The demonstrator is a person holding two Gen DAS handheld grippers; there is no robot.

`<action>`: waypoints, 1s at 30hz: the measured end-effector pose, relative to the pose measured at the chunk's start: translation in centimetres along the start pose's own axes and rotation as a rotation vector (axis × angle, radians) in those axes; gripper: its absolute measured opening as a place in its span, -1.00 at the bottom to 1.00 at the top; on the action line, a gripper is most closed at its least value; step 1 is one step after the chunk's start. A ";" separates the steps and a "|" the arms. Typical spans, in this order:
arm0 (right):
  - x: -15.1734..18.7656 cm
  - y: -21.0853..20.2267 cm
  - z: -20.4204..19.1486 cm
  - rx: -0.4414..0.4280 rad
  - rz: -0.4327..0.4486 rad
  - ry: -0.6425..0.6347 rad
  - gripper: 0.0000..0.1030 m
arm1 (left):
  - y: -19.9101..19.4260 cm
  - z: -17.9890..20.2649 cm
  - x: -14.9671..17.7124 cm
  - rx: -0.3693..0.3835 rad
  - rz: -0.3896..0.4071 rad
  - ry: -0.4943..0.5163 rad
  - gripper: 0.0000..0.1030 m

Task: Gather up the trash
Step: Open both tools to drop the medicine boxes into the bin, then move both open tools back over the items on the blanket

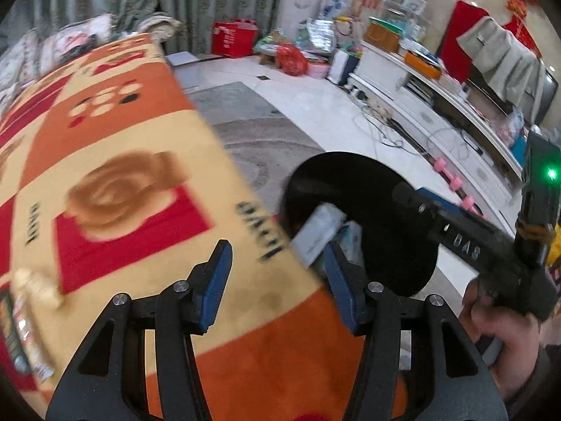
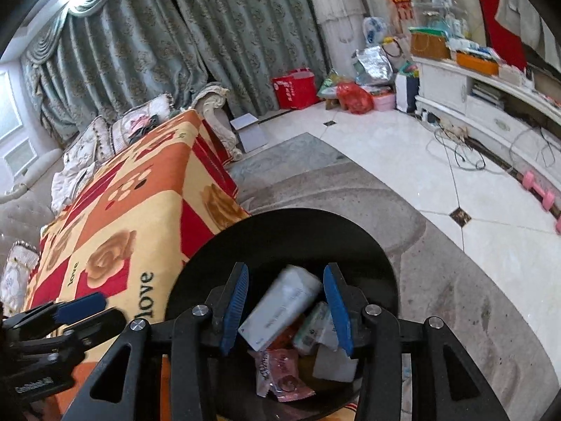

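A black trash bin (image 2: 280,238) stands on the floor beside the blanket-covered table (image 2: 133,210). It holds a white box (image 2: 280,305), a pink wrapper (image 2: 280,375), a green-white packet (image 2: 312,329) and white paper (image 2: 333,365). My right gripper (image 2: 285,310) is open above the bin, the white box between its fingers but apart from them. My left gripper (image 1: 277,284) is open and empty over the table's orange edge, next to the bin (image 1: 350,182). A plastic bottle (image 1: 28,312) lies on the table at far left. The right gripper (image 1: 473,235) also shows in the left wrist view.
A grey rug (image 2: 403,210) lies under the bin on white tiled floor (image 2: 403,147). A white TV cabinet (image 2: 491,112) with cables and pink dumbbells (image 2: 540,189) is at right. Red bags (image 2: 298,87) and clutter sit by the curtains. A sofa with cushions (image 2: 87,140) is behind the table.
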State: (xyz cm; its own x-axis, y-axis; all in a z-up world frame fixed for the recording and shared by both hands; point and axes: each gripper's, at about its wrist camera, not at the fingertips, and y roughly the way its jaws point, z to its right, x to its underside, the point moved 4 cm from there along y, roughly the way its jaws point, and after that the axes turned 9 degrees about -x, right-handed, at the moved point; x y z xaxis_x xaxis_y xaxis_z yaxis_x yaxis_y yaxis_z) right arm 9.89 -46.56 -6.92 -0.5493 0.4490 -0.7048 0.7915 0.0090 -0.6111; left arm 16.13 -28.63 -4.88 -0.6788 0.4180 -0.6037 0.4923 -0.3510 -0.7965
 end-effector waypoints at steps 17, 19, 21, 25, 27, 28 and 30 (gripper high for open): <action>4.7 3.5 -15.2 -0.301 -0.132 -0.237 -0.17 | -13.2 -25.4 14.9 -0.499 0.049 -0.440 0.04; 6.1 4.1 -17.6 -0.378 -0.175 -0.277 -0.17 | -13.6 -27.4 16.8 -0.521 0.037 -0.492 0.04; 7.2 4.5 -19.4 -0.404 -0.199 -0.315 -0.17 | -13.4 -28.8 18.4 -0.522 0.015 -0.534 0.04; 8.8 5.4 -21.3 -0.403 -0.239 -0.380 -0.17 | -12.2 -28.8 19.7 -0.454 0.003 -0.575 0.05; 8.9 5.4 -21.3 -0.402 -0.237 -0.386 -0.17 | -11.8 -28.6 19.5 -0.441 0.015 -0.578 0.11; 8.9 5.4 -21.2 -0.402 -0.237 -0.380 -0.17 | -11.7 -28.7 19.4 -0.447 0.012 -0.578 0.16; 8.7 5.4 -21.4 -0.406 -0.232 -0.372 -0.17 | -11.4 -28.7 19.2 -0.460 -0.006 -0.588 0.16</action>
State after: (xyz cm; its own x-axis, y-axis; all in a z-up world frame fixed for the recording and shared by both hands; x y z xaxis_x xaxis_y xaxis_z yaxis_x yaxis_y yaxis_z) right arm 15.18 -23.54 -8.65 -0.7192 0.0519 -0.6928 0.6382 0.4435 -0.6293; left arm 13.12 7.46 -8.39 -0.7980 -0.1434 -0.5853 0.5785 0.0902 -0.8107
